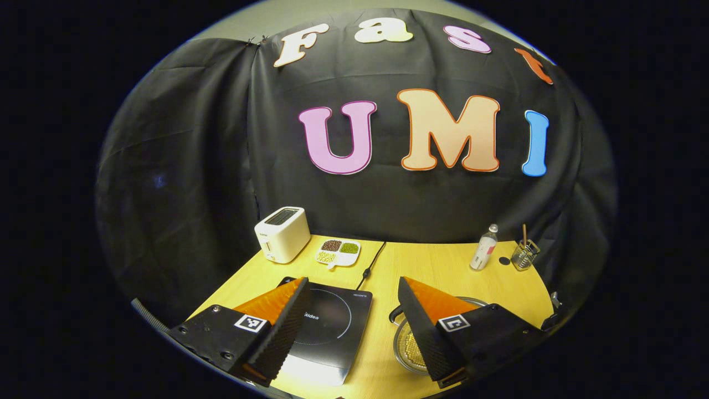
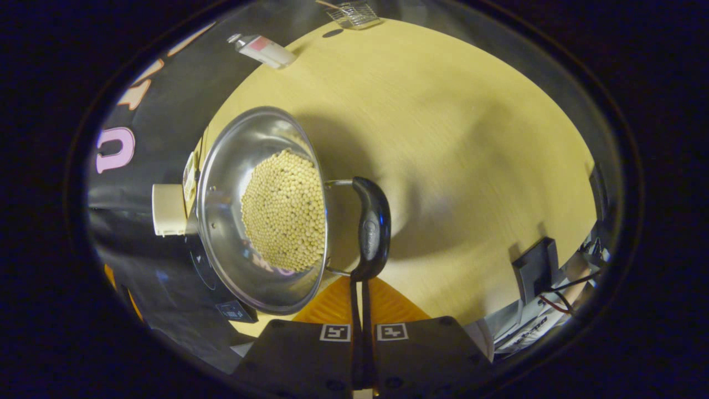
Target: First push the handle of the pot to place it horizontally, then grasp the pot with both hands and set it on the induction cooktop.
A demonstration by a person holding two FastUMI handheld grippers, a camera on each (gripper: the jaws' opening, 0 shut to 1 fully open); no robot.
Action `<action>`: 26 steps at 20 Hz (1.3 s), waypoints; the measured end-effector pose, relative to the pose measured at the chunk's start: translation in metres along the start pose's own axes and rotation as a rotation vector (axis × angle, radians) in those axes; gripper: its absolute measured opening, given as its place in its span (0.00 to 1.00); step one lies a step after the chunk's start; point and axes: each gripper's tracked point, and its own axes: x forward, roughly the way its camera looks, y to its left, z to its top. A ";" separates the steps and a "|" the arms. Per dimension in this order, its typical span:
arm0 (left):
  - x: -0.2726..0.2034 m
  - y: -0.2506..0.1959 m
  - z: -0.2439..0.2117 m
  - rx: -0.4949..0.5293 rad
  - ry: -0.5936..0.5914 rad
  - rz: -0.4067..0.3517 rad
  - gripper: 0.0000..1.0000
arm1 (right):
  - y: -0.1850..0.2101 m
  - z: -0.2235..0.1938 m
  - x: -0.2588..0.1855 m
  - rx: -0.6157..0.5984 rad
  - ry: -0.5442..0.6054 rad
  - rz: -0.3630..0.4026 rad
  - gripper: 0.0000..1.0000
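A steel pot (image 2: pixel 232 183) holding small pale beans (image 2: pixel 283 210) stands on the yellow table (image 2: pixel 443 138). Its black handle (image 2: pixel 372 227) sticks out on wire brackets. In the right gripper view my right gripper (image 2: pixel 357 281) is shut, fingers pressed together with nothing between them, tips right at one end of the handle. In the left gripper view my left gripper (image 1: pixel 352 282) hangs open above the table. One finger is over the black induction cooktop (image 1: pixel 332 327), the other over the pot (image 1: pixel 410 346), which sits right of the cooktop.
At the back of the table are a white toaster (image 1: pixel 282 233), a divided dish of grains (image 1: pixel 338 252), a plastic bottle (image 1: pixel 483 249) and a wire holder (image 1: pixel 523 255). The cooktop's cord (image 1: pixel 371 263) runs toward the back wall. Cables and a black block (image 2: pixel 534 266) lie at the table's edge.
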 end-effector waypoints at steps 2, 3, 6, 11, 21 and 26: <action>0.000 0.003 0.000 0.013 0.001 0.007 0.96 | -0.002 0.008 -0.001 0.005 -0.011 0.001 0.03; -0.001 0.004 -0.001 0.017 0.003 0.012 0.95 | -0.001 0.013 0.000 0.007 -0.014 0.001 0.03; -0.001 0.005 -0.003 0.020 0.005 0.022 0.95 | -0.001 0.022 -0.001 0.016 -0.018 0.007 0.03; 0.000 0.010 -0.011 0.012 0.025 0.035 0.95 | 0.004 0.038 0.001 0.023 -0.034 0.021 0.03; -0.006 0.019 -0.019 0.012 0.049 0.059 0.95 | 0.001 0.071 -0.001 0.061 -0.071 0.029 0.03; -0.008 0.020 -0.022 0.022 0.052 0.064 0.95 | 0.001 0.077 0.000 0.028 -0.078 0.021 0.03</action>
